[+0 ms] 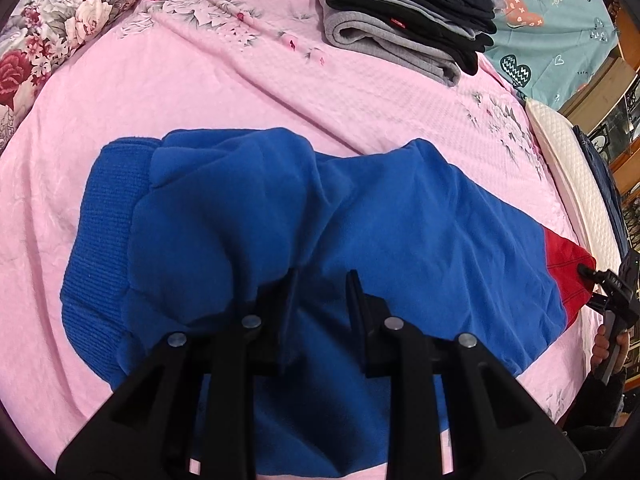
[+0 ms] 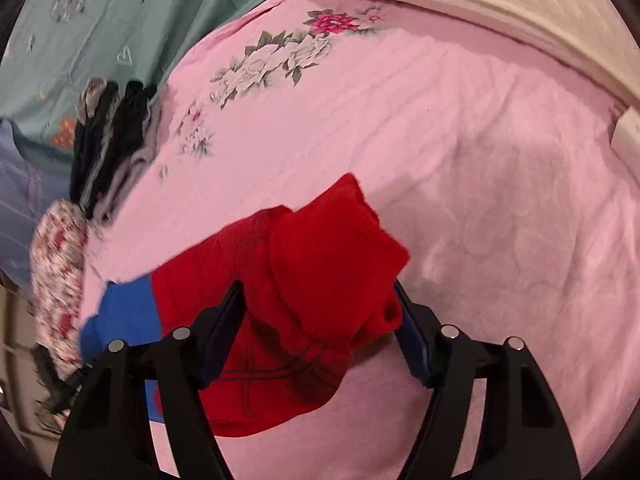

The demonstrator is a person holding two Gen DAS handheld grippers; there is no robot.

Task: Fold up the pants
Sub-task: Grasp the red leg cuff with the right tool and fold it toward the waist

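The pants [image 1: 400, 220] are blue fleece with a ribbed blue band [image 1: 100, 240] at the left and a red end [image 1: 568, 272] at the right. They lie bunched across the pink bedspread [image 1: 240, 92]. My left gripper [image 1: 323, 280] is at their near edge, its fingers close together with blue fabric pinched between them and draped over the left finger. My right gripper [image 2: 318, 292] stands open, with the red ribbed cuff [image 2: 328, 256] heaped between its wide-apart fingers. In the left wrist view, the right gripper [image 1: 600, 280] shows at the red end, held by a hand [image 1: 604, 348].
A stack of folded dark and grey clothes [image 1: 408, 12] sits at the back of the bed. A floral pillow [image 1: 60, 12] lies far left and a teal quilt [image 1: 552, 32] far right. A white quilted pad [image 2: 500, 8] edges the bed.
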